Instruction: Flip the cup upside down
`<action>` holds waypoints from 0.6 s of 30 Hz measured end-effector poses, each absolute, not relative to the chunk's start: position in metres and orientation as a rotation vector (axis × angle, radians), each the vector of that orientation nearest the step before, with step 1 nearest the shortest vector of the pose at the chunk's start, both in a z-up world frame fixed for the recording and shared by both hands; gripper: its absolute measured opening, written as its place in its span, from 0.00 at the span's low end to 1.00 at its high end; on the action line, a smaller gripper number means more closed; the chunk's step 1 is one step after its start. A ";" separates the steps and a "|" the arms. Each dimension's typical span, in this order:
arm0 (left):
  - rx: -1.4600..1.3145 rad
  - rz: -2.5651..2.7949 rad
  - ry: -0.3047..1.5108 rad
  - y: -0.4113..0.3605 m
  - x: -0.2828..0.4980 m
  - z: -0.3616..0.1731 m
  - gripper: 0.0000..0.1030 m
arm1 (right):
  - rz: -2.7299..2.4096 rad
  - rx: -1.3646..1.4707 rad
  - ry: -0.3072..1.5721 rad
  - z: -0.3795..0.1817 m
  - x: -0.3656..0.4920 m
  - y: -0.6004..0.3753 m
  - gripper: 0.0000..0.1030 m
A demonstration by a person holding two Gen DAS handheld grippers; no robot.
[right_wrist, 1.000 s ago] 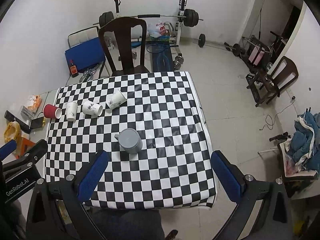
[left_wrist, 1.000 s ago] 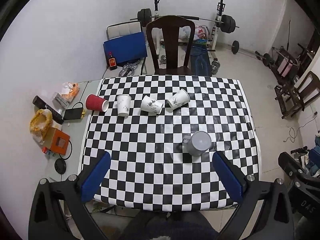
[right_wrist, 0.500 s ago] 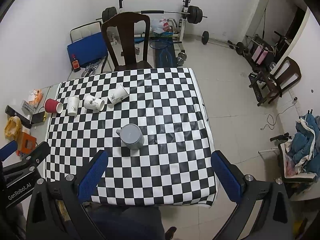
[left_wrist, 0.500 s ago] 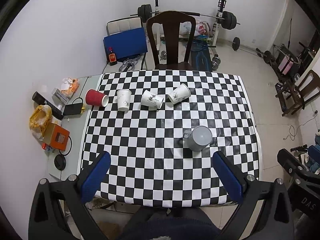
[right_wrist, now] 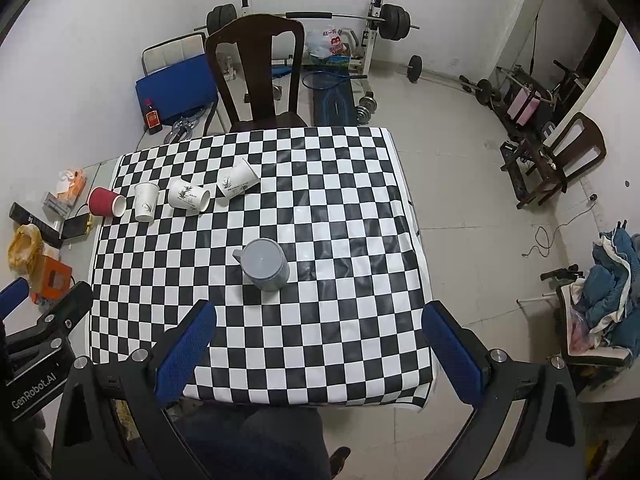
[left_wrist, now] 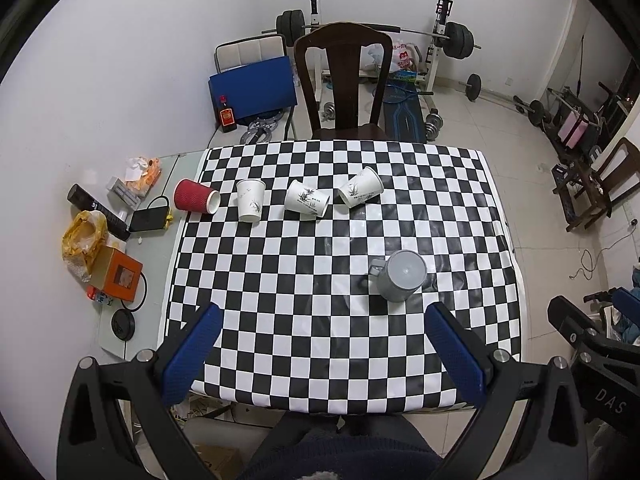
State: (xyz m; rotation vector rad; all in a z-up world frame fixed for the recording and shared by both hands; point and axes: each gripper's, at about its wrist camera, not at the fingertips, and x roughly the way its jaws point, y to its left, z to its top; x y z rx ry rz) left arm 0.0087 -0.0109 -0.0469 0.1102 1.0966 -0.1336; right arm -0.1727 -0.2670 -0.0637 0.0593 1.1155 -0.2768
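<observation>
A grey mug (left_wrist: 400, 275) with a handle stands upside down, base up, on the checkered table (left_wrist: 304, 344); it also shows in the right wrist view (right_wrist: 266, 265). My left gripper (left_wrist: 322, 354) is open and empty, high above the table's near edge. My right gripper (right_wrist: 318, 350) is open and empty, also high above the near edge. A red paper cup (left_wrist: 196, 196) lies on its side at the far left. One white paper cup (left_wrist: 249, 200) stands there and two white paper cups (left_wrist: 307, 198) (left_wrist: 361, 192) lie on their sides.
A dark wooden chair (left_wrist: 344, 80) stands behind the table. A side shelf on the left holds an orange box (left_wrist: 116, 276), a yellow bag (left_wrist: 82, 240) and small items. A barbell rack (left_wrist: 440, 40) and more chairs (left_wrist: 596, 184) fill the room.
Both grippers have risen and drawn back, so the table looks smaller and further away. The grey mug and paper cups have not moved.
</observation>
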 end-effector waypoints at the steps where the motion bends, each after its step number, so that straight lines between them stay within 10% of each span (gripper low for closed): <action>1: 0.109 -0.134 1.097 -0.011 0.009 -0.047 1.00 | -0.279 0.057 1.115 -0.064 -0.174 -0.267 1.00; 18: 0.112 -0.139 1.103 -0.005 0.009 -0.047 1.00 | -0.292 0.061 1.123 -0.065 -0.173 -0.274 1.00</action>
